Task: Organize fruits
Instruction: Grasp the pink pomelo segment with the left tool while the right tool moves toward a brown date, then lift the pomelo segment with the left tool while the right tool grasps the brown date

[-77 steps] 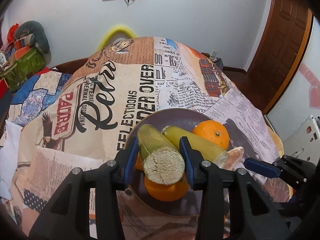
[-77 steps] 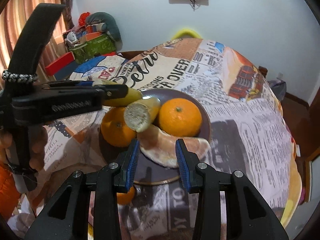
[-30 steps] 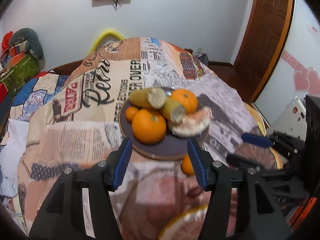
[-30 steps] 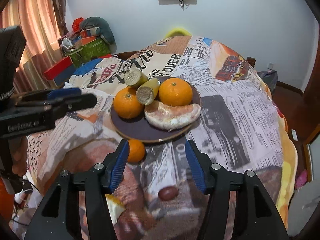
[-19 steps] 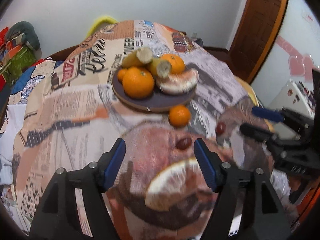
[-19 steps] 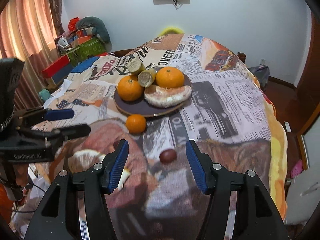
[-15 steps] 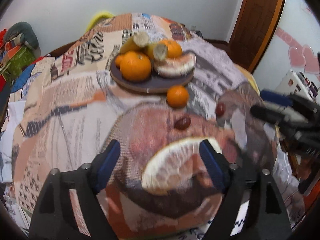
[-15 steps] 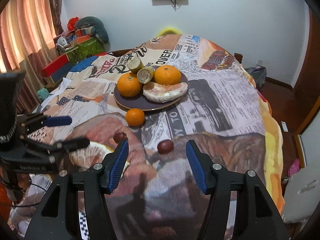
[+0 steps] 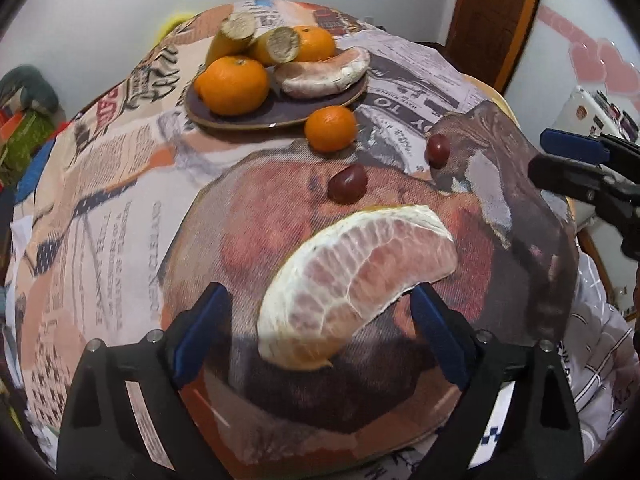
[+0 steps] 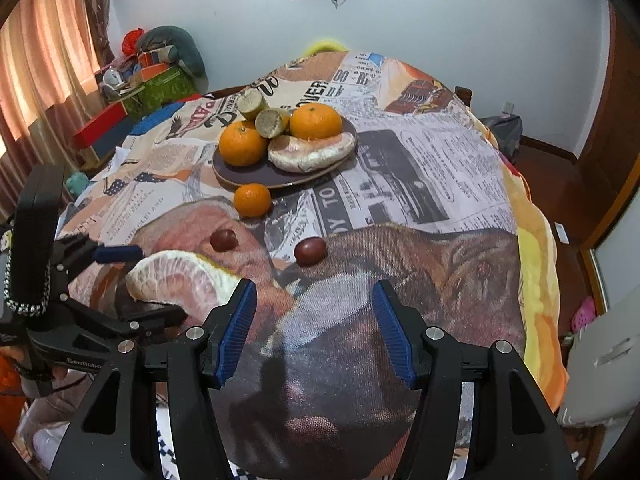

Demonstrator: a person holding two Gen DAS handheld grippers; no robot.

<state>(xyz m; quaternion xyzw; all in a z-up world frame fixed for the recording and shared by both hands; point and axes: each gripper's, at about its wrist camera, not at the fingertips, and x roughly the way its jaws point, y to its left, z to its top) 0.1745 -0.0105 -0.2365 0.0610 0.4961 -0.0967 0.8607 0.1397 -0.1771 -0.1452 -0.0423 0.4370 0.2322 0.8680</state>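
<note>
Fingers of the left gripper (image 9: 320, 328) are opening wide around the pomelo wedge (image 9: 356, 276), which lies between them on the tablecloth (image 9: 120, 200), pads not yet pressing. The step seems to be picking this wedge; next, closing gently is needed. The plate (image 9: 280, 114) stands well beyond the wedge.

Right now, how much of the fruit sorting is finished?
Done: the dark round plate holds oranges, two cut yellow stalk pieces and one peeled pomelo wedge. In hand: the left gripper, jaws opening, straddles the second peeled pomelo wedge. Left: a small loose orange and two dark red grapes.
</note>
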